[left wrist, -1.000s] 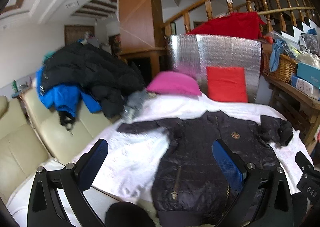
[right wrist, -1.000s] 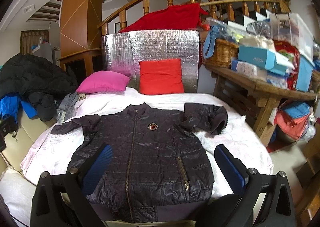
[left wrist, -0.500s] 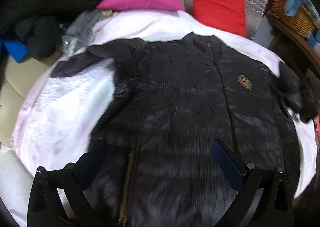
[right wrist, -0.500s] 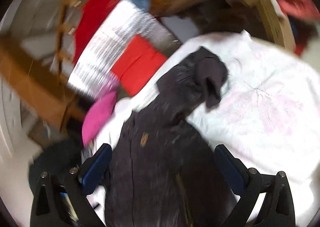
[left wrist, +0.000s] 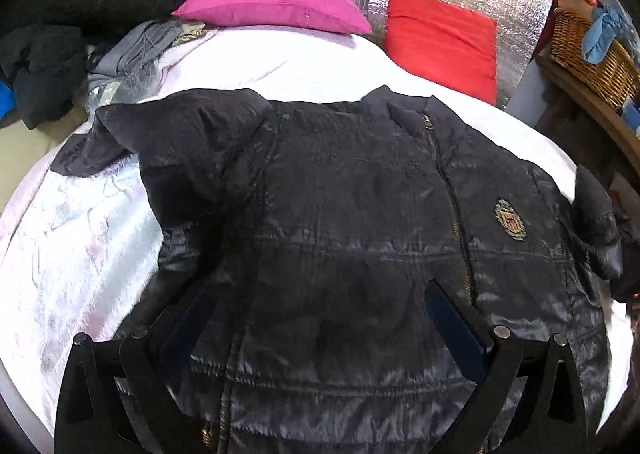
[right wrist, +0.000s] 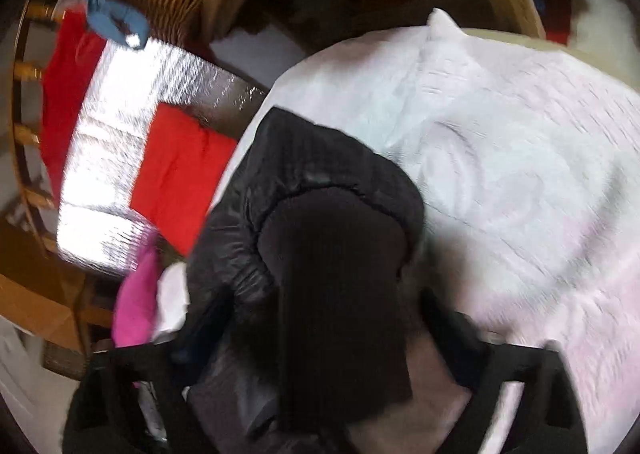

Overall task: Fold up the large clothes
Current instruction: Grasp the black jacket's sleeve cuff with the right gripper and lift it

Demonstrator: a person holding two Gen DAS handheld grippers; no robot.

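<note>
The black jacket [left wrist: 360,234] lies zipped and face-up on the white bedsheet [left wrist: 72,238], so the left gripper [left wrist: 320,326] hovers with jaws wide over its front, while the right gripper [right wrist: 320,338], jaws spread and empty, straddles the bunched sleeve cuff [right wrist: 340,274], presumably to fold it inward.

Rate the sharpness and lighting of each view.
Left wrist view: mostly sharp, the black jacket sheeny, the white sheet nearly blown out, fisheye bending the edges. Right wrist view: motion-blurred throughout, the sleeve cuff a dark, soft mass.
</note>
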